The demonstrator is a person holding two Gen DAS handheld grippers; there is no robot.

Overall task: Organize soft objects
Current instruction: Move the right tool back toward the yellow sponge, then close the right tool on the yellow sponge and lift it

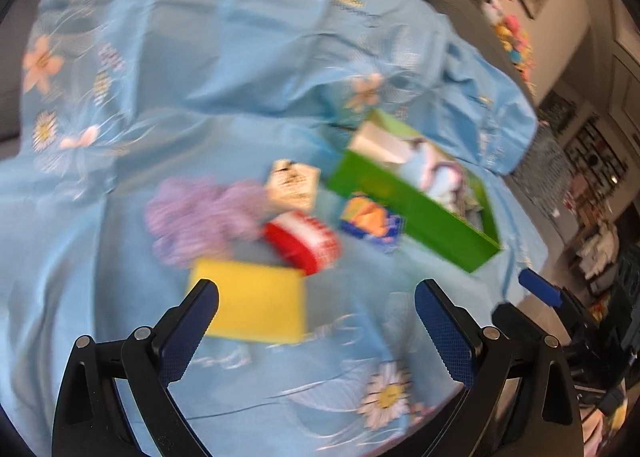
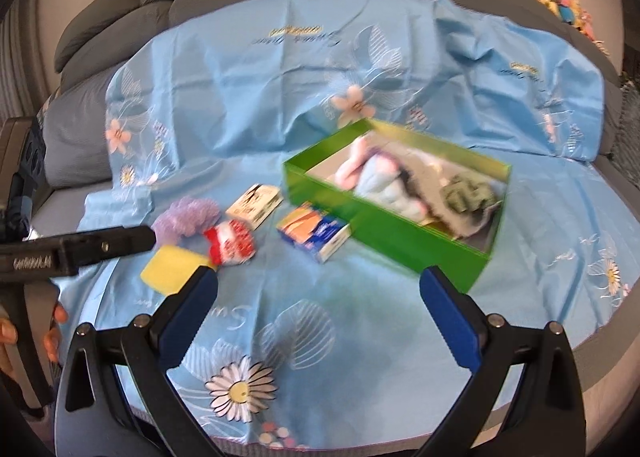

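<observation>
Between the fingers of the left tool [image 1: 316, 299], in the left wrist view, the yellow sponge [image 1: 248, 301] lies flat on the blue floral cloth [image 1: 224, 57]. It sits just ahead of the tool, toward 11 o'clock, nearer to the left finger than to the right one. Its long axis goes roughly from 9 to 3 o'clock, so across the line of the fingers. The left tool is wide open and has nothing in it.

The right tool [image 2: 318, 281] is also wide open and empty. From it the sponge [image 2: 172, 267] lies at about 10 o'clock, partly behind its left finger, and clearly further away. So I judge that the left hand is the nearer one for this piece.

Other soft things are close behind the sponge: a red and white item [image 1: 304, 241] touching its far corner at 1 o'clock, and a purple fluffy thing [image 1: 192, 217] at 11 o'clock. Two small cartons lie beyond them, a white one [image 1: 292, 185] and a blue and orange one [image 1: 370, 225].

The green box [image 2: 400, 241] already holds some soft pieces. It lies at 2 o'clock from the left tool, well apart from the sponge. A grasp on the sponge would probably need the tool to go forward and a little to the left, and then a carry to the right. The left view is blurred, so fine contact I cannot tell.
</observation>
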